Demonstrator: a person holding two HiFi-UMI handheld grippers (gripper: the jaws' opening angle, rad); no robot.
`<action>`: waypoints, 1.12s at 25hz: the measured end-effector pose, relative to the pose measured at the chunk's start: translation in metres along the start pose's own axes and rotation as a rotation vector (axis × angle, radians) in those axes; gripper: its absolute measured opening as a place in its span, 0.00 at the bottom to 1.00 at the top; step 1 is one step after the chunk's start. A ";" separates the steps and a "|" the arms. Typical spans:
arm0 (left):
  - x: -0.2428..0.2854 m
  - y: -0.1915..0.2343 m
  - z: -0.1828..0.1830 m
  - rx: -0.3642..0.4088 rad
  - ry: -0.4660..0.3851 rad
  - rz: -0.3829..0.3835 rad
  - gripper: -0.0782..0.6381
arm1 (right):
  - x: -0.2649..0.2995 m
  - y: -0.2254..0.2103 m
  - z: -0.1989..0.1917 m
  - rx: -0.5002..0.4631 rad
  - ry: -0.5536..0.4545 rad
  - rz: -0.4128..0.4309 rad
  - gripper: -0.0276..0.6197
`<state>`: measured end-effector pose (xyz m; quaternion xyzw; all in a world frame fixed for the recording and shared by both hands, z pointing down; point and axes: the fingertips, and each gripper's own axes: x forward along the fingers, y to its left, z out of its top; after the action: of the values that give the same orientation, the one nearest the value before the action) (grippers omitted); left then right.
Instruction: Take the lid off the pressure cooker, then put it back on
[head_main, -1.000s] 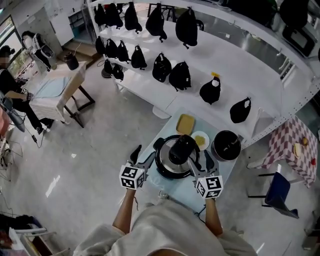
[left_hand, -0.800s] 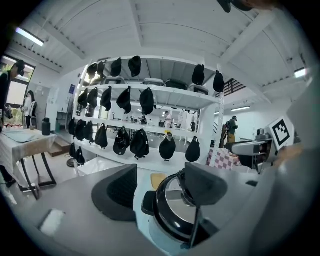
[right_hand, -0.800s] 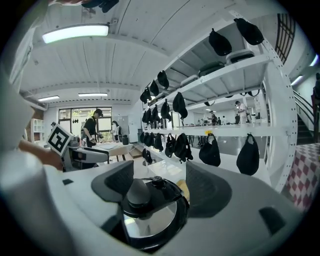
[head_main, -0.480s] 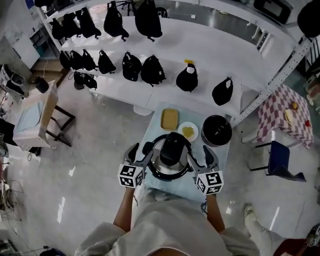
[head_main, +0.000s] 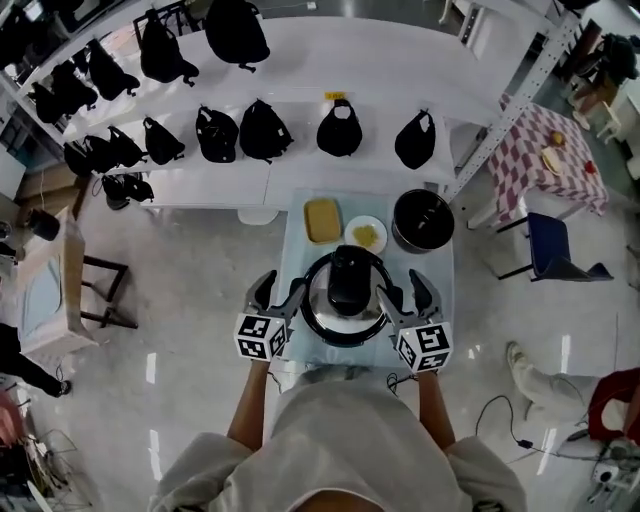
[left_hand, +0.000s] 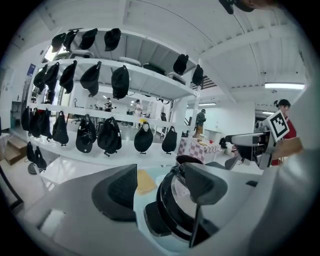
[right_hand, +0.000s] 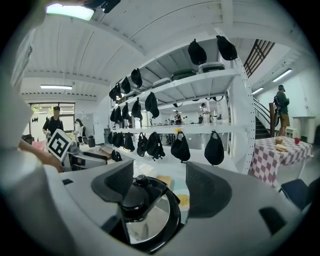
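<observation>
White shelving hung with black bags backed a small pale-blue bench on a glossy grey floor. On the bench, a round steel pressure cooker sat just in front of the person. Its steel lid with a broad black handle lay seated on the pot, apparently square on the rim.

The left gripper and the right gripper flanked the cooker, one close to each side. Both sets of fingers stood apart with nothing between them. The left gripper view showed the cooker's short black side handle ahead of the open gap. The right gripper view looked across the lid's black handle from the other side. Whether any finger touched the pot could not be told.

With the lid down and both grippers empty, the pictures could not settle whether the task was unstarted or already finished. By their poise at the cooker's sides, a grasp looked the likelier next step.

Beyond the cooker on the bench lay a yellow rectangular block, a white plate of yellow food and a black round pot. A red-and-white chequered table and a blue chair stood to the right.
</observation>
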<state>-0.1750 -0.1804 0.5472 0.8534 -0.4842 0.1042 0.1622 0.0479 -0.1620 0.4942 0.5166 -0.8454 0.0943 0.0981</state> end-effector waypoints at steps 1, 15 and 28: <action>0.002 0.002 0.001 0.006 0.002 -0.019 0.51 | 0.000 0.003 0.000 0.001 0.000 -0.014 0.51; 0.010 0.007 -0.018 0.007 0.051 -0.112 0.51 | -0.003 0.033 -0.013 -0.038 0.055 -0.039 0.51; 0.027 0.028 -0.068 -0.392 0.018 -0.083 0.51 | 0.014 0.032 -0.021 -0.048 0.085 0.066 0.51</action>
<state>-0.1871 -0.1890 0.6244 0.8238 -0.4581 0.0090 0.3337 0.0140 -0.1545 0.5161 0.4815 -0.8590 0.0988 0.1432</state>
